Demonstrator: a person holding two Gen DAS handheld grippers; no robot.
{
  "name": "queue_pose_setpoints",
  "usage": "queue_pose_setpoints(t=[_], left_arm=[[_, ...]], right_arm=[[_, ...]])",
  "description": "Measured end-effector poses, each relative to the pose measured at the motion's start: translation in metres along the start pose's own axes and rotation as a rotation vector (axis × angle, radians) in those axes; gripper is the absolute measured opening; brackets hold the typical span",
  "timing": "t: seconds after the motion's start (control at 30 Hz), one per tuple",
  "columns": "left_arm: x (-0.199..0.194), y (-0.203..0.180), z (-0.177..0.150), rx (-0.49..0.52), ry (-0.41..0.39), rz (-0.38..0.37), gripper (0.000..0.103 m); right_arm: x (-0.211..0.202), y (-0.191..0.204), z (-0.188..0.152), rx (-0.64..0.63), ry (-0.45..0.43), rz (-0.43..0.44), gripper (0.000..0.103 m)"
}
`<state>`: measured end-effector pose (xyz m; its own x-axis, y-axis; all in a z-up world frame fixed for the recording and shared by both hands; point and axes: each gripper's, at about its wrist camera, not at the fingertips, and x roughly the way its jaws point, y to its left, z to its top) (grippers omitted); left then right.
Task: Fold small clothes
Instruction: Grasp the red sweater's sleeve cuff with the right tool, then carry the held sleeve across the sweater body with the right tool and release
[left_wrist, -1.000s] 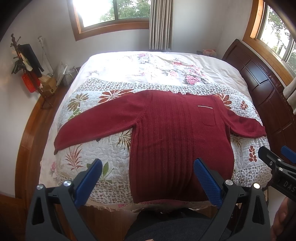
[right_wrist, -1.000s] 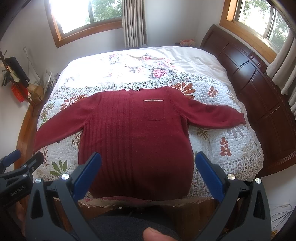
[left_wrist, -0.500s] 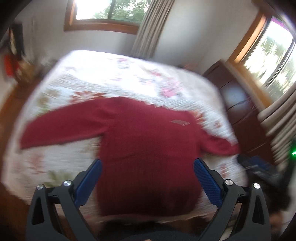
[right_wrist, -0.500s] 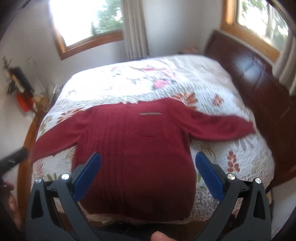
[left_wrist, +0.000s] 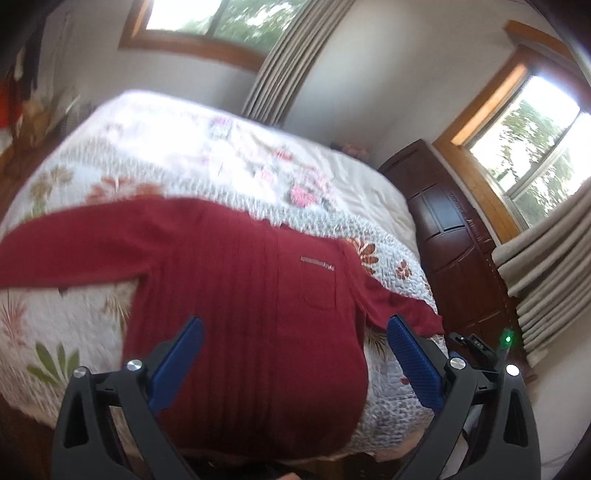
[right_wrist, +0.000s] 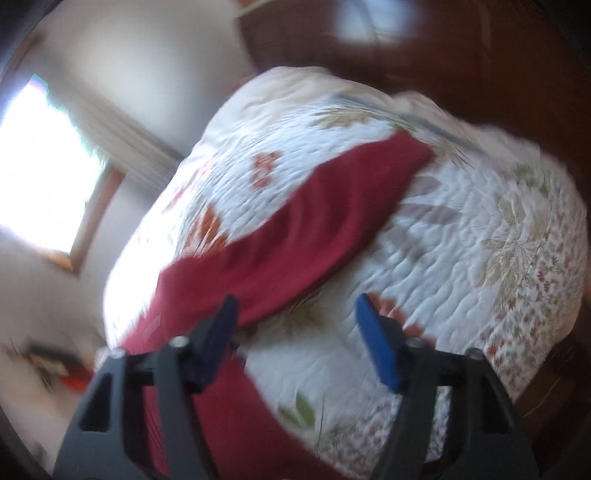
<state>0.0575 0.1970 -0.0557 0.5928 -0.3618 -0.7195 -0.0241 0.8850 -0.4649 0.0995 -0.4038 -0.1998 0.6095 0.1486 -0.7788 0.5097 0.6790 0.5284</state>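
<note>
Sweater (left_wrist: 251, 295) of dark red knit lies flat on the bed's quilt (left_wrist: 207, 166), front up, body running toward me and both sleeves spread out to the sides. From my left wrist I see its ribbed front, a small chest pocket (left_wrist: 319, 291) with a pale strip along its top edge, and the hem reaching close to the near edge of the mattress. My left gripper (left_wrist: 295, 362) hangs over the lower part of the sweater with its blue pads (left_wrist: 413, 365) spread wide and nothing between them; whether it touches the cloth I cannot tell. At the right edge of that view a dark device with a small green light (left_wrist: 509, 338) shows beside the bed, near the brown wooden headboard (left_wrist: 454, 258).

My right wrist view is tilted and smeared by blur. It looks along one sleeve (right_wrist: 314, 221), which stretches away across the floral quilt (right_wrist: 480, 240) to its cuff. My right gripper (right_wrist: 295, 332) is held above the quilt just beside where that sleeve meets the body, its fingers apart, though less widely than the left ones, and empty. The left finger (right_wrist: 218, 336) overlaps the sleeve's edge in the picture; contact is unclear
</note>
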Motion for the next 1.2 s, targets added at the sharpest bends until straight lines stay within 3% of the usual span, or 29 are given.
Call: queue_pose_setpoints(t=[0.23, 0.33, 0.47, 0.77, 0.8, 0.87, 0.9, 1.2], left_arm=[[0.026, -0.016, -0.01, -0.017, 0.089, 0.04, 0.099], [0.028, -0.022, -0.008, -0.029, 0.091, 0.063, 0.099], [0.028, -0.028, -0.004, -0.045, 0.085, 0.099, 0.099], [0.043, -0.034, -0.002, -0.084, 0.118, 0.147, 0.099], [0.046, -0.037, -0.001, -0.083, 0.123, 0.147, 0.099], [0.049, -0.041, -0.001, -0.081, 0.127, 0.145, 0.099], [0.05, -0.042, -0.001, -0.079, 0.13, 0.144, 0.099], [0.054, -0.049, -0.005, -0.1, 0.142, 0.142, 0.099]], right_arm=[[0.05, -0.112, 0.076, 0.44, -0.013, 0.285, 0.068], [0.076, -0.146, 0.099, 0.569, -0.032, 0.379, 0.065], [0.098, -0.168, 0.12, 0.611, -0.022, 0.342, 0.062], [0.127, -0.181, 0.136, 0.569, -0.009, 0.304, 0.062], [0.128, -0.182, 0.137, 0.565, -0.01, 0.309, 0.059], [0.129, -0.182, 0.14, 0.556, -0.012, 0.319, 0.039], [0.129, -0.183, 0.141, 0.555, -0.01, 0.334, 0.035], [0.134, -0.182, 0.141, 0.527, 0.009, 0.314, 0.029]])
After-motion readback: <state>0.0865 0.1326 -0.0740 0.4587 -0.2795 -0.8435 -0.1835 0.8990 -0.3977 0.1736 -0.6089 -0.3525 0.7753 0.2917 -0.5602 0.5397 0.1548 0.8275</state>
